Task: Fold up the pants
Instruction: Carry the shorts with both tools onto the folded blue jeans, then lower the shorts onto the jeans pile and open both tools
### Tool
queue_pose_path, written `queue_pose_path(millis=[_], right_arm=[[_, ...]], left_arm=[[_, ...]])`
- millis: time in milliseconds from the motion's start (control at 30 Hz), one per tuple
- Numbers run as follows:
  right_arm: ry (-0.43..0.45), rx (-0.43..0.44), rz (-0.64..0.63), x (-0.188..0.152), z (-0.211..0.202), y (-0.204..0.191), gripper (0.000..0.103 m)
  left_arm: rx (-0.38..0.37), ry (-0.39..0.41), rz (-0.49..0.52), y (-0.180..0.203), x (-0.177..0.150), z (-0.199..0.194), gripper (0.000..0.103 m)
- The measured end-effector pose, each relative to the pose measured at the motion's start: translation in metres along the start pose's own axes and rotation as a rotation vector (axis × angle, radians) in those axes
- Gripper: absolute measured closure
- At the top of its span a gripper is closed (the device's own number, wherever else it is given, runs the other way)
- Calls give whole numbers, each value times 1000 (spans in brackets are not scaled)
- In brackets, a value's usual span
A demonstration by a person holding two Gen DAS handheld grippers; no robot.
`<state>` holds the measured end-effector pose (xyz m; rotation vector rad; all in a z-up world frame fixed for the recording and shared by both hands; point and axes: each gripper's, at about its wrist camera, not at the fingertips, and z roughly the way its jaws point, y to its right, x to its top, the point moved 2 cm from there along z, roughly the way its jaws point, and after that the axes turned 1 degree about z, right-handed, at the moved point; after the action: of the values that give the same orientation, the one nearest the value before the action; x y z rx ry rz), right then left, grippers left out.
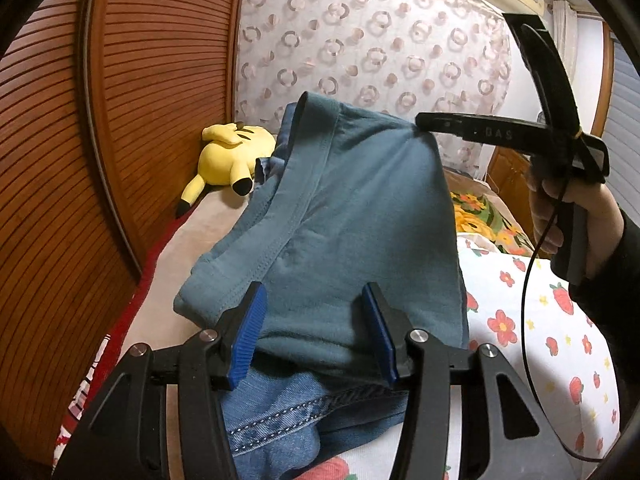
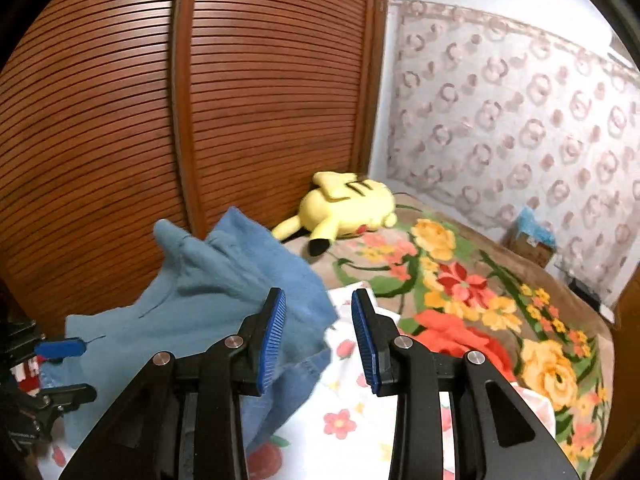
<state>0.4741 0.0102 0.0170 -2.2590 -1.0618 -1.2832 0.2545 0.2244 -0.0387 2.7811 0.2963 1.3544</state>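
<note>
Teal-blue pants [image 1: 340,208] stand up in a heap on the bed, over a piece of blue denim [image 1: 276,420]. My left gripper [image 1: 316,332] is open, its blue pads either side of the pants' lower edge. In the left wrist view my right gripper [image 1: 424,122] touches the top right corner of the pants; its jaws are seen edge-on. In the right wrist view my right gripper [image 2: 318,340] is open, with the pants [image 2: 200,292] just left of its left pad. My left gripper [image 2: 60,368] shows at the far left, open at the cloth's edge.
A yellow plush toy [image 1: 232,160] lies at the far side against the wooden slatted wardrobe [image 1: 120,120]. A white strawberry-print sheet [image 1: 540,340] and a flowered blanket [image 2: 480,300] cover the bed. A patterned curtain [image 2: 520,120] hangs behind. A small box [image 2: 532,240] stands by the wall.
</note>
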Motion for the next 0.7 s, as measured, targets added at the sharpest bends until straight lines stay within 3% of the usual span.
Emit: queue_pose_path(millis=[67, 233, 367, 700], right_arm=[[9, -10, 16, -4, -5, -4, 67], [45, 130, 20, -17, -38, -33, 68], [19, 219, -17, -27, -45, -57, 68], [-129, 165, 46, -31, 27, -47, 68]], left_arm=[[7, -7, -6, -1, -1, 1, 52], [4, -9, -15, -3, 0, 2, 52], [12, -9, -11, 0, 0, 2, 52], [13, -17, 7, -1, -10, 15, 52]])
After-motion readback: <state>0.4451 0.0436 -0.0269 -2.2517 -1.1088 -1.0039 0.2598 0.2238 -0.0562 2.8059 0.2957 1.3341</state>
